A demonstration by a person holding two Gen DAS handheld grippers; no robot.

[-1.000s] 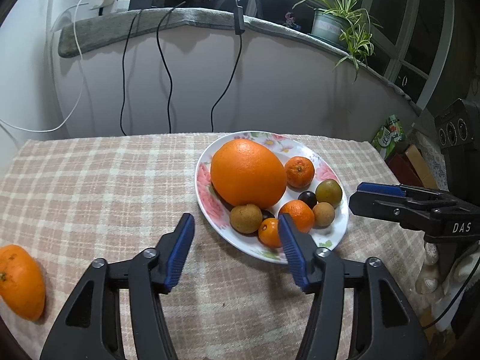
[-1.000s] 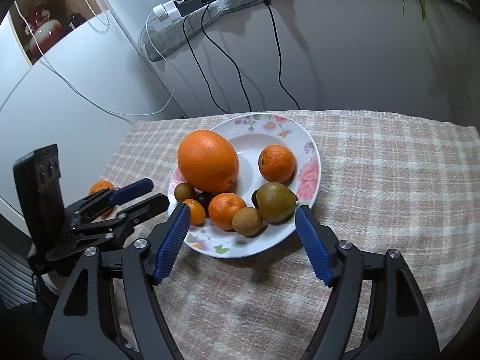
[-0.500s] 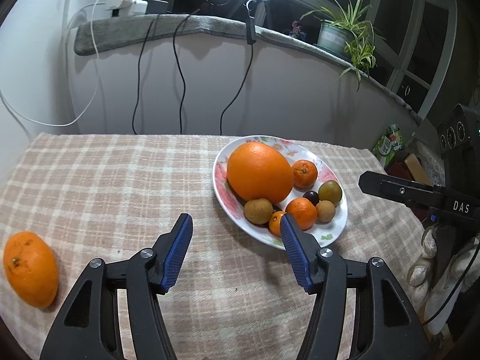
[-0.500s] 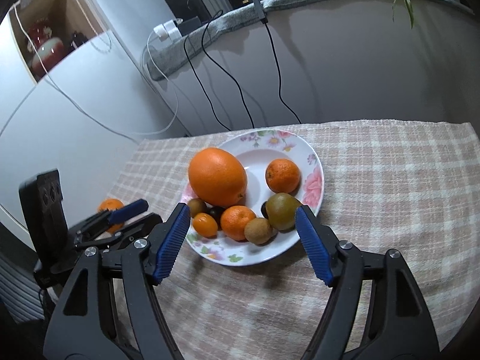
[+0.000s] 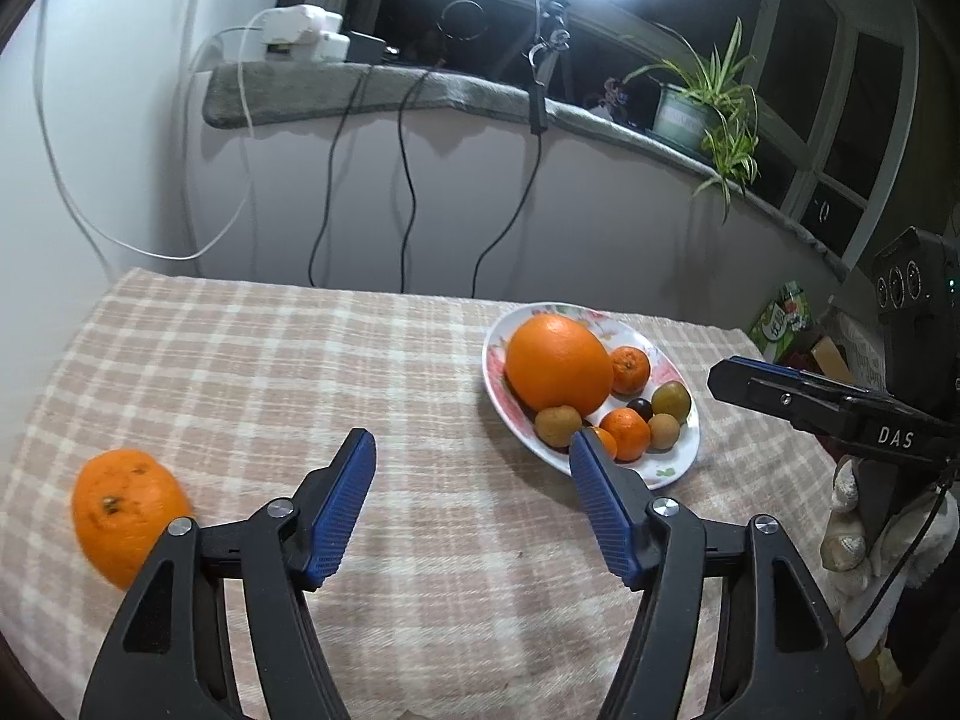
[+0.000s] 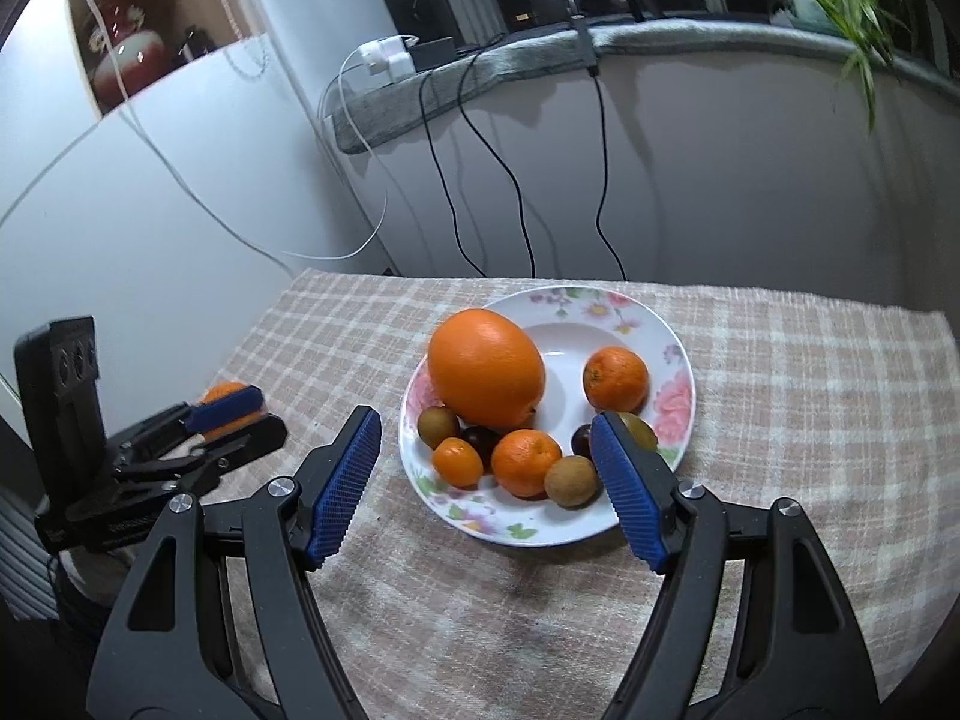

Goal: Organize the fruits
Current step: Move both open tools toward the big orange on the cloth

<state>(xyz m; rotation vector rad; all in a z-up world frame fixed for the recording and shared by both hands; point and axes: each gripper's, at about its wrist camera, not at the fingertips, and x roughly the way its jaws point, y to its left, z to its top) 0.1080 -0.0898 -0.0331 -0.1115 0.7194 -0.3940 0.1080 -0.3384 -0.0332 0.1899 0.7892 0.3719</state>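
A flowered white plate (image 5: 681, 465) (image 6: 606, 531) on the checked tablecloth holds a big orange (image 5: 557, 363) (image 6: 486, 375), small tangerines, kiwis and dark plums. A loose orange (image 5: 123, 513) lies on the cloth at the left, partly hidden behind the left gripper in the right wrist view (image 6: 223, 391). My left gripper (image 5: 471, 504) is open and empty above the cloth, between the loose orange and the plate. My right gripper (image 6: 486, 489) is open and empty, just in front of the plate.
A curved wall with a grey ledge (image 5: 384, 93), hanging cables and a potted plant (image 5: 714, 102) stands behind the table. Boxes (image 5: 786, 321) sit off the table's right edge. The checked cloth (image 5: 270, 372) stretches between the loose orange and the plate.
Both grippers have drawn back and risen away from the plate. The left view has swung left, so the loose orange sits further into view.
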